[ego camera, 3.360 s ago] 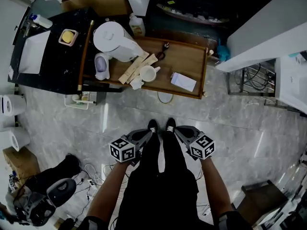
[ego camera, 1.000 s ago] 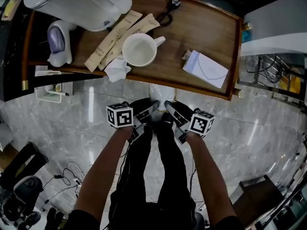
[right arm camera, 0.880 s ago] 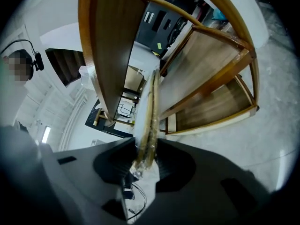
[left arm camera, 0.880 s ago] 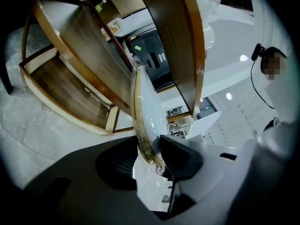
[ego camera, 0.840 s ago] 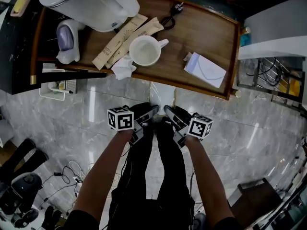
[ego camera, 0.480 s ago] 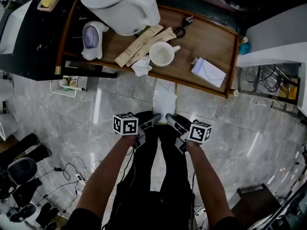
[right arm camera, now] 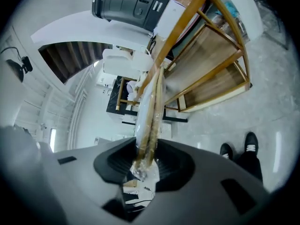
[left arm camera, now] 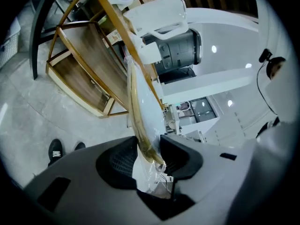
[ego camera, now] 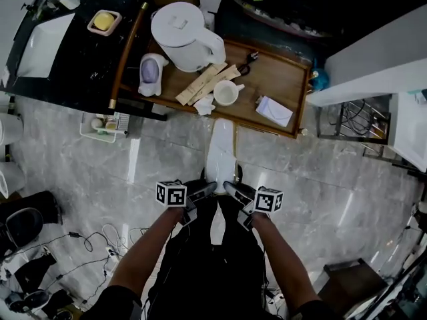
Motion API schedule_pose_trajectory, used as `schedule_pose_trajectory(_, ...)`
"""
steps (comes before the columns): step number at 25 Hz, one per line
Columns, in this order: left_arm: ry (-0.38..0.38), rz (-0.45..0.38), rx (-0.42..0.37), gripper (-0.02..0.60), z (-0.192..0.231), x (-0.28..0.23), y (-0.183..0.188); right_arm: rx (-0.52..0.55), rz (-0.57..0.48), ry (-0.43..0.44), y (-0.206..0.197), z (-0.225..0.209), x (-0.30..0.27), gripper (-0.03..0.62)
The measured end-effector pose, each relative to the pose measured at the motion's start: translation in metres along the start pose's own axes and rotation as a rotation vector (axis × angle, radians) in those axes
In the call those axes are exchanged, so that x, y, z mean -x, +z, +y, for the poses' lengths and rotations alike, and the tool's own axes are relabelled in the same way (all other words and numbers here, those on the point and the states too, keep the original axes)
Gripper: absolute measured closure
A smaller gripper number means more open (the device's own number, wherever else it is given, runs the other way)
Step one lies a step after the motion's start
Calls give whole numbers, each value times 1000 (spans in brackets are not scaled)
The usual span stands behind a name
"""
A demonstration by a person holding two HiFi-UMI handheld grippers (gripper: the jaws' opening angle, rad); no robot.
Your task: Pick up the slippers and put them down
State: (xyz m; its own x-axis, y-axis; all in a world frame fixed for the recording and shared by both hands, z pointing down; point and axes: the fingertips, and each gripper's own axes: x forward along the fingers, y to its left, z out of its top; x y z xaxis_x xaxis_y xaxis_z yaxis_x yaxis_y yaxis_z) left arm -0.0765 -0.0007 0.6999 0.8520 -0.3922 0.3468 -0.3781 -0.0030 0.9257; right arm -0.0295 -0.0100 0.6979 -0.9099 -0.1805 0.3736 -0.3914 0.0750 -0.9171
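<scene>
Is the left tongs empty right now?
No, the left tongs grip the plastic-wrapped slippers between their jaws.

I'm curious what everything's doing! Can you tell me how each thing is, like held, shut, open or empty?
slippers: wrapped in clear plastic, held up by both grippers.
left gripper: shut on the slippers.
right gripper: shut on the slippers.
kettle: upright on the wooden table, lid shut.
mug: upright, empty.
notepad: lying flat.
</scene>
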Motion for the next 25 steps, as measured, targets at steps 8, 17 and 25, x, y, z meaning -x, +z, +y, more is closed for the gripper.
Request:
schedule_pose_trajectory(8, -28, 12, -35, 428, -62, 40, -11, 11, -22, 10, -21, 69, 27, 477)
schedule_pose_trajectory(17, -88, -55, -171, 428, -142, 72, -2, 148, -85, 69, -10, 151, 58, 477)
schedule_pose_trajectory(25, -89, -162, -240, 428, -207, 75, -18, 258, -129, 159, -15, 193, 110, 476)
